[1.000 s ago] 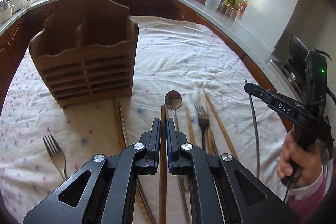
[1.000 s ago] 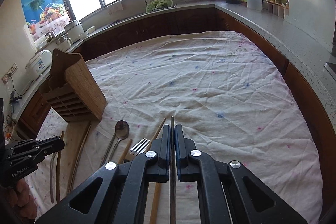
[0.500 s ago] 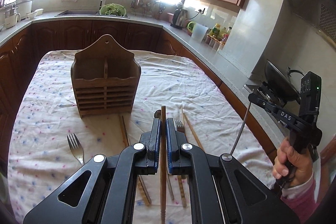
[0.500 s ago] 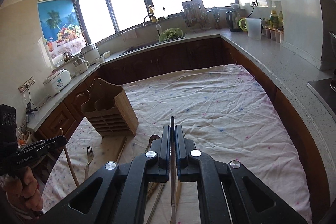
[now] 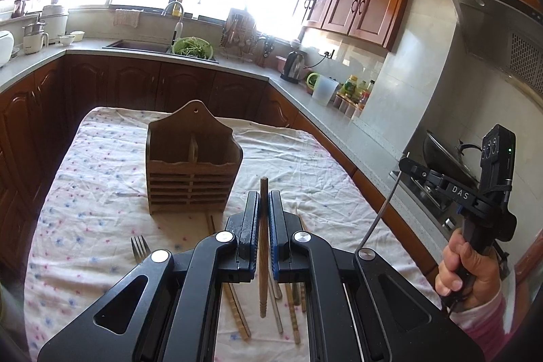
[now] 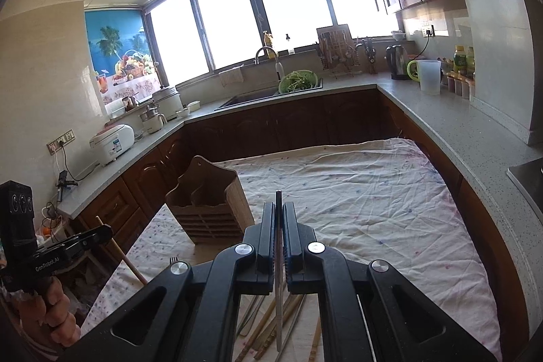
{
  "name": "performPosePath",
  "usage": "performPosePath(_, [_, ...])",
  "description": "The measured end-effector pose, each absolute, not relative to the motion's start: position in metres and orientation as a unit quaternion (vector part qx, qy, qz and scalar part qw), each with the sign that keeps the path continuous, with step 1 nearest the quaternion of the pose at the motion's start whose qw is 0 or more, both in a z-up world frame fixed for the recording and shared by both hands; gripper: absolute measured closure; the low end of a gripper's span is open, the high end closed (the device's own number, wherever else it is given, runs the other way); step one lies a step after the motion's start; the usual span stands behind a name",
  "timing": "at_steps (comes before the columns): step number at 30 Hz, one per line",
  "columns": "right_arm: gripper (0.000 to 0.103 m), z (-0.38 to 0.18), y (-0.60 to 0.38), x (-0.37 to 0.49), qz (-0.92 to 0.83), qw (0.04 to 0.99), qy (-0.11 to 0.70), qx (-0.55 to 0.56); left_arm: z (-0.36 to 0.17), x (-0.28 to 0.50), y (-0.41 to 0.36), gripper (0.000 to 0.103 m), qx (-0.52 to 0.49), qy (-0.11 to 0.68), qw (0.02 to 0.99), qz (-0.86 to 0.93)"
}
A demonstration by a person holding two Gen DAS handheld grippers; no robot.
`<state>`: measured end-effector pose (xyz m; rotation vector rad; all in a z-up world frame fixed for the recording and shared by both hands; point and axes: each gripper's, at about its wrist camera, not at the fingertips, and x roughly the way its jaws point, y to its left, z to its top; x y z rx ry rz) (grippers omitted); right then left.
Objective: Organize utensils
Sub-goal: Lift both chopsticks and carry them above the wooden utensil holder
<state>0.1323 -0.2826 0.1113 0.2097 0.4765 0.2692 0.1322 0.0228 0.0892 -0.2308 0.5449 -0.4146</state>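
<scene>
Pretty clearly a home kitchen: reddish-brown wooden wall cabinets (image 5: 359,5), grey speckled stone countertop (image 6: 451,128) with a sink (image 6: 258,97), black-and-steel electric kettle (image 6: 397,63), white rice cooker (image 6: 112,148), and a steel range hood (image 5: 499,33).

The left gripper (image 5: 264,197) is up in the air, tipped down a bit, with its 2 jaws squeezed on a wooden chopstick (image 5: 263,246). The right gripper (image 6: 279,209) is up too, tipped down, squeezing a thin metal chopstick (image 6: 279,277).

Sunlit windows (image 6: 271,12) above dark wooden cabinets (image 5: 135,83).
</scene>
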Motion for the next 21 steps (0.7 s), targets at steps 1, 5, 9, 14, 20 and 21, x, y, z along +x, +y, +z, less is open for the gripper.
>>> performPosePath(1, [0.099,0.112,-0.281,0.134,0.133,0.958,0.233,0.104,0.091,0.133,0.024,0.099,-0.114,0.264,0.936,-0.202])
performPosePath(5, [0.099,0.117,-0.276,0.142,0.142,0.957,0.228,0.105,0.094,0.136,0.029,0.099,-0.118,0.255,0.939,-0.198])
performPosePath(9, [0.099,0.124,-0.267,0.148,0.148,0.959,0.220,0.105,0.102,0.139,0.037,0.099,-0.122,0.242,0.943,-0.192])
performPosePath(14, [0.099,0.133,-0.256,0.164,0.159,0.959,0.209,0.110,0.119,0.148,0.052,0.099,-0.125,0.219,0.952,-0.176])
performPosePath(20, [0.099,0.152,-0.234,0.193,0.177,0.958,0.189,0.126,0.149,0.165,0.074,0.099,-0.123,0.179,0.965,-0.151])
performPosePath(21, [0.099,0.155,-0.230,0.200,0.179,0.957,0.188,0.127,0.155,0.169,0.077,0.099,-0.122,0.172,0.967,-0.146])
